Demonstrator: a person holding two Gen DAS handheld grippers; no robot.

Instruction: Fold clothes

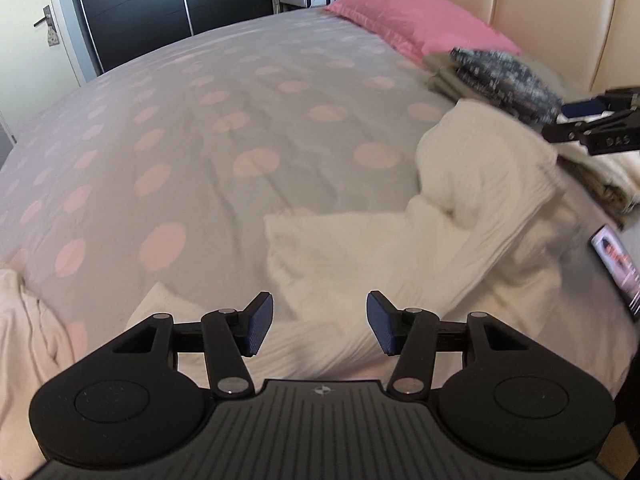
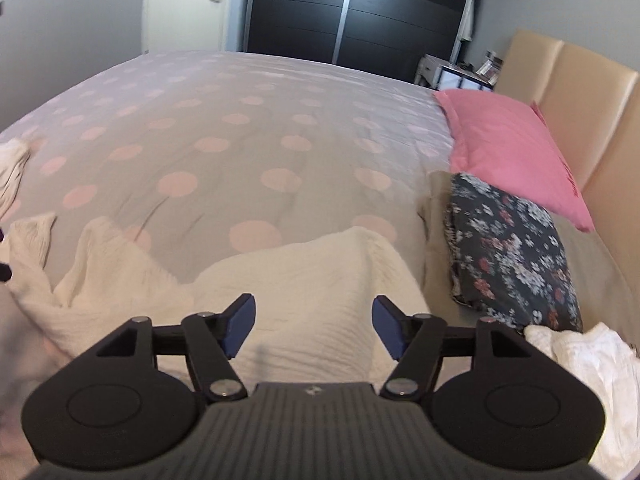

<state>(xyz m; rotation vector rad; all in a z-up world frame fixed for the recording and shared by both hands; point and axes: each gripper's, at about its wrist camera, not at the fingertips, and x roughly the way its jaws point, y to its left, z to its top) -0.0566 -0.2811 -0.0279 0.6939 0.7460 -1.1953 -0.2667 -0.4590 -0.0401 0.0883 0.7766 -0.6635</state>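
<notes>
Both tools stand wide apart and grip nothing: left tool (image 1: 320,322), right tool (image 2: 314,326). Beneath them a cream ribbed garment (image 2: 312,280) lies crumpled and partly folded on the grey, pink-dotted bedspread (image 2: 224,128), near a folded dark floral cloth (image 2: 508,252) and pink pillow (image 2: 512,152).

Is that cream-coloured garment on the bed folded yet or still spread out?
Partly folded: the cream garment has one side turned over into a doubled edge, while the rest lies rumpled across the dotted bedspread.
</notes>
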